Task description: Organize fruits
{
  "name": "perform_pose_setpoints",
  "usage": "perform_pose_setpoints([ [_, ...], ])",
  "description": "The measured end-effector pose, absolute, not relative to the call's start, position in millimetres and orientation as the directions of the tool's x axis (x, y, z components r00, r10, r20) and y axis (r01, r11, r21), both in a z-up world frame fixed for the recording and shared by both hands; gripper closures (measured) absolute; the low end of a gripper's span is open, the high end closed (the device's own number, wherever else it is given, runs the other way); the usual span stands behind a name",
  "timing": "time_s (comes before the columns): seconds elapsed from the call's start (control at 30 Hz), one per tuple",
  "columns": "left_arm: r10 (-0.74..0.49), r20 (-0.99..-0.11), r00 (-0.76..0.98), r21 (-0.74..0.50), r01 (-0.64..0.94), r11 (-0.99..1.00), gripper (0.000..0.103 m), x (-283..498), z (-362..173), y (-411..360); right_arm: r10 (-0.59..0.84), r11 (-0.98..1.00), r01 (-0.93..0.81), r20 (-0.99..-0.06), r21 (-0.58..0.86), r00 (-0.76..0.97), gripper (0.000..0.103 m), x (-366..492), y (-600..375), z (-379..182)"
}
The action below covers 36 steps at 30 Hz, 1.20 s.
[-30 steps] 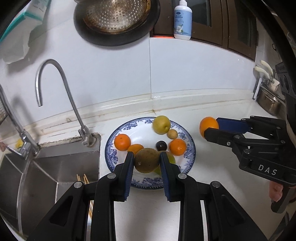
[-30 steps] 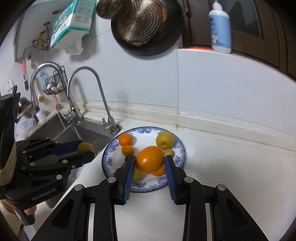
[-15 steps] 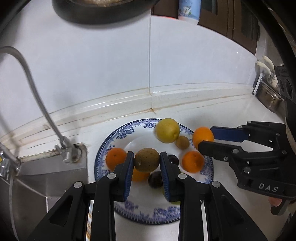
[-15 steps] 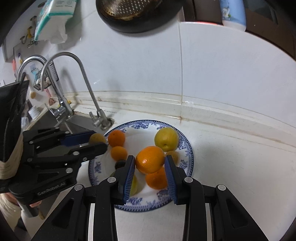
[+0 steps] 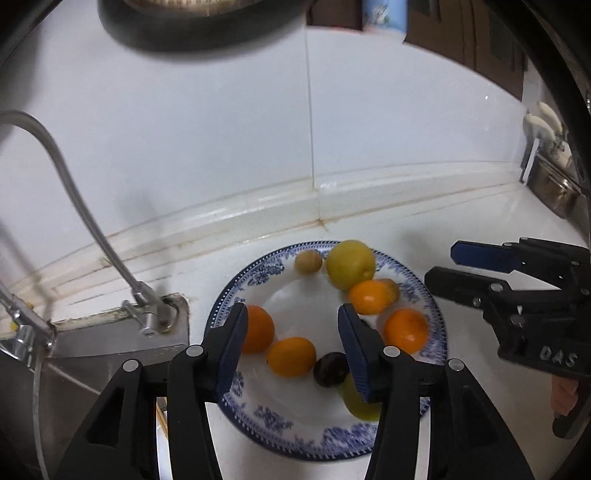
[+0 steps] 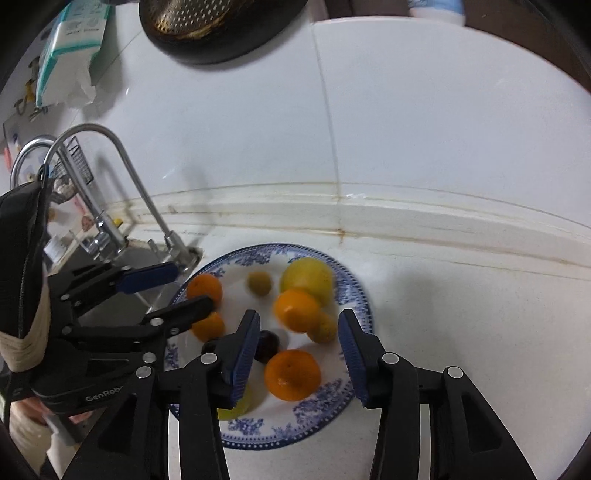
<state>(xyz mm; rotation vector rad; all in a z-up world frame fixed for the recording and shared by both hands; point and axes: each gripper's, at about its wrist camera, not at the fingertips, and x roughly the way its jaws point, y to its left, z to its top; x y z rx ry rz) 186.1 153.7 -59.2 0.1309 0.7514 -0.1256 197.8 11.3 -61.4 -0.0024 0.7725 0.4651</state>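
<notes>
A blue-patterned white plate [image 5: 280,424] [image 6: 332,410] lies on the white counter by the sink. It holds several fruits: oranges [image 5: 405,329] [image 6: 292,374], a yellow pear [image 5: 350,263] [image 6: 307,277], a brown kiwi [image 5: 308,261] [image 6: 259,283] and a dark plum [image 5: 330,369] [image 6: 267,345]. My left gripper [image 5: 291,339] is open and empty above the plate. My right gripper [image 6: 297,345] is open and empty above the plate too, and it also shows at the right of the left wrist view [image 5: 458,266].
A steel sink [image 5: 74,369] with a curved tap [image 5: 85,218] lies left of the plate. The tiled wall [image 6: 406,129] rises close behind. A dark pan with a strainer [image 6: 207,26] hangs above. A steel pot [image 5: 554,184] stands far right.
Both grippers have opened and let go: the kiwi from the left and the orange from the right now lie on the plate. Both grippers moved closer over the plate.
</notes>
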Motion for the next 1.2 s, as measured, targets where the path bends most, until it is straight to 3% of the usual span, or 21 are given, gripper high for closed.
perform_pose_setpoints([
  [0.1, -0.017, -0.67, 0.742, 0.106, 0.118, 0.987, 0.049, 167.6, -47.8, 148.6, 0.369, 0.916, -0.379, -0.656, 0.135, 0.658, 0.056, 183.1, 5.3, -52.3],
  [0.23, -0.019, -0.641, 0.767, 0.084, 0.095, 0.992, 0.038, 142.4, -31.6, 145.6, 0.303, 0.942, -0.325, -0.627, 0.083, 0.718, 0.044, 156.5, -5.3, -37.3],
  [0.37, 0.027, -0.609, 0.793, 0.087, 0.033, 0.996, 0.017, 111.2, -10.7, 138.0, 0.249, 0.961, -0.271, -0.6, 0.056, 0.76, 0.03, 127.5, -18.6, -20.9],
  [0.57, 0.055, -0.56, 0.827, 0.081, -0.011, 0.997, 0.005, 72.0, 10.9, 127.4, 0.185, 0.979, -0.203, -0.564, 0.031, 0.805, 0.013, 88.9, -39.3, -0.2],
  [0.73, 0.07, -0.527, 0.847, 0.057, -0.048, 0.997, 0.002, 37.3, 24.7, 115.3, 0.173, 0.981, -0.192, -0.539, 0.021, 0.824, 0.009, 57.7, -56.9, 13.1],
  [1.2, 0.117, -0.485, 0.867, 0.066, -0.097, 0.993, 0.0, -47.0, 41.6, 74.6, 0.217, 0.971, -0.237, -0.509, 0.026, 0.833, 0.009, -24.6, -94.4, 30.7],
])
